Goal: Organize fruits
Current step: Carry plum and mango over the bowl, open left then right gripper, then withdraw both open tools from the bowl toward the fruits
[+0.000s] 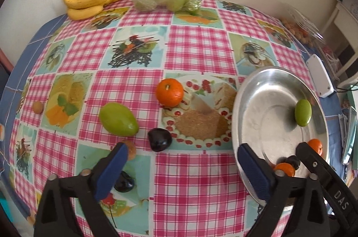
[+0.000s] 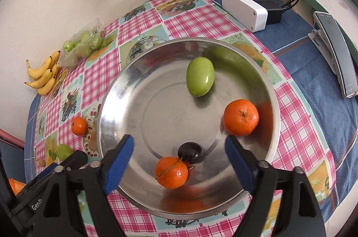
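Left wrist view: the left gripper (image 1: 180, 167) gapes wide, empty, over the tablecloth (image 1: 197, 47); a loose orange (image 1: 170, 92) lies at twelve o'clock.

Right wrist view: the right gripper (image 2: 179, 161) is spread wide, empty, above the metal plate (image 2: 125, 89), which holds a green fruit (image 2: 200, 79) at twelve, mandarins (image 2: 241, 117) and a dark plum (image 2: 190, 152).

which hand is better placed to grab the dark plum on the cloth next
Left. The left gripper is open and hangs over the cloth, with the dark plum just ahead between its fingers. The right gripper is open over the metal plate, so it would probably have farther to travel.
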`<state>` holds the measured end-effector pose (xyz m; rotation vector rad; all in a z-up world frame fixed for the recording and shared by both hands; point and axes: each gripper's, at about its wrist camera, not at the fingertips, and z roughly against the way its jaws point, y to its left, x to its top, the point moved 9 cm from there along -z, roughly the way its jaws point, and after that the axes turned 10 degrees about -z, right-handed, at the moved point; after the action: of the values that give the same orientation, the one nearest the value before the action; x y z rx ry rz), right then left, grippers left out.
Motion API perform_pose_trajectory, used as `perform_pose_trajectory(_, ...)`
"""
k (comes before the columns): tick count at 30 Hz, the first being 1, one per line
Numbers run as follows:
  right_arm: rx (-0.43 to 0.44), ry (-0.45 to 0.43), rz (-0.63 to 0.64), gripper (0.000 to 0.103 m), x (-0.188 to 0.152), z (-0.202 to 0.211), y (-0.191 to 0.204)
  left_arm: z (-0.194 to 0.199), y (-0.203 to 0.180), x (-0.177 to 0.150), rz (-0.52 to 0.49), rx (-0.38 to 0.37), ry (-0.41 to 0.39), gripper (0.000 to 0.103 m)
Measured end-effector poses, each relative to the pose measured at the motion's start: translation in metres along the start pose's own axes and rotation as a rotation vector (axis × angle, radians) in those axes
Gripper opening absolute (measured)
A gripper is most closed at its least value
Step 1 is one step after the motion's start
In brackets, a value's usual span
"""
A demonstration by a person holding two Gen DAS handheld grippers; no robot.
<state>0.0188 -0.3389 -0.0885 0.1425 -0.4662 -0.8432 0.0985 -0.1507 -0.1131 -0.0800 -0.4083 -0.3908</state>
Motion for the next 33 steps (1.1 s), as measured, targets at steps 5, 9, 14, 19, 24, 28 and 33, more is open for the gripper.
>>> perform_pose_trajectory(5, -0.015, -0.007, 0.025, 0.094, 0.0, -0.001, 0.001, -0.002, 0.014, 0.0, 0.035, 0.019, 0.005, 0.103)
perform_pose_trajectory(9, -0.025, -0.023, 0.04, 0.097, 0.002, -0.001, 0.001, -0.008, 0.022, -0.003, 0.055, 0.026, 0.023, 0.103)
perform_pose_trajectory(14, -0.021, -0.039, 0.056, 0.097, 0.002, 0.0, 0.004, -0.011, 0.03, -0.006, 0.075, 0.023, 0.036, 0.103)
perform_pose_trajectory(19, 0.004, -0.057, 0.049, 0.097, 0.003, 0.002, 0.007, -0.01, 0.034, -0.005, 0.081, 0.027, 0.027, 0.103)
perform_pose_trajectory(24, 0.019, -0.059, 0.057, 0.098, 0.002, 0.002, 0.011, -0.005, 0.036, -0.002, 0.077, 0.015, -0.002, 0.103)
perform_pose_trajectory(28, 0.029, -0.062, 0.085, 0.098, 0.0, 0.003, 0.018, 0.0, 0.038, 0.0, 0.072, -0.009, -0.034, 0.103)
perform_pose_trajectory(33, 0.072, -0.062, 0.111, 0.098, -0.003, 0.005, 0.031, -0.002, 0.045, -0.004, 0.106, -0.045, -0.02, 0.103)
